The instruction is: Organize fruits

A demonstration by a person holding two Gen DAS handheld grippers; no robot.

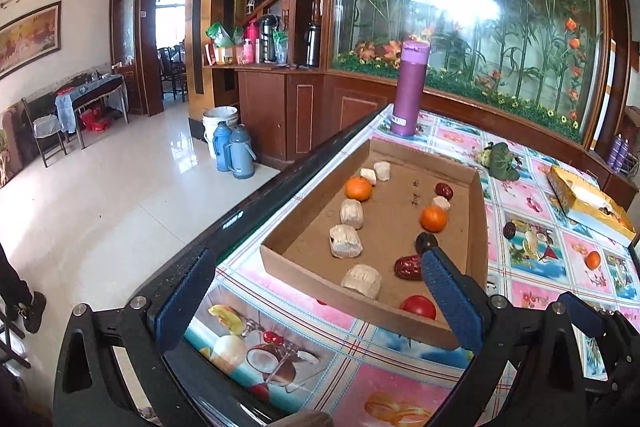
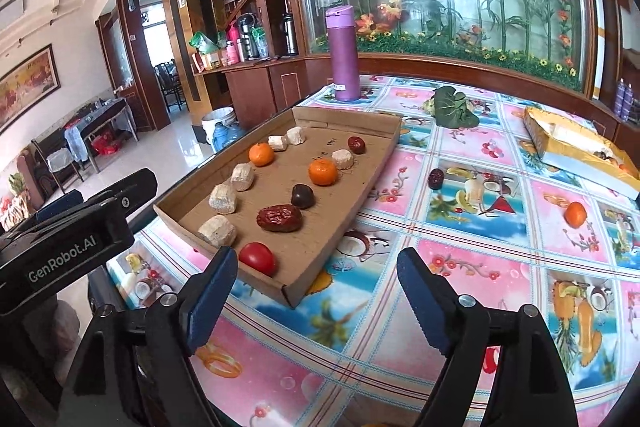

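Both wrist views, looking across the tablecloth toward the cardboard tray. I hold both tools low at the near edge of the table, each with its jaws spread and nothing between them: the right gripper stands open over bare cloth just beside the tray's near corner, and the left gripper frames the tray's near wall. Inside the tray lie a tomato at the near end, a large red date, a dark plum, two tangerines and several pale chunks. Still outside, well apart from the tray, are a loose date and a loose tangerine; these I judge to be the remaining work. To do the step well, I would carry the right tool over to one loose fruit, keep the jaws wide until the pads straddle its widest part, then close gently, since a round fruit may roll on the slick cloth. The purple bottle and leafy vegetable stand clear of that path.
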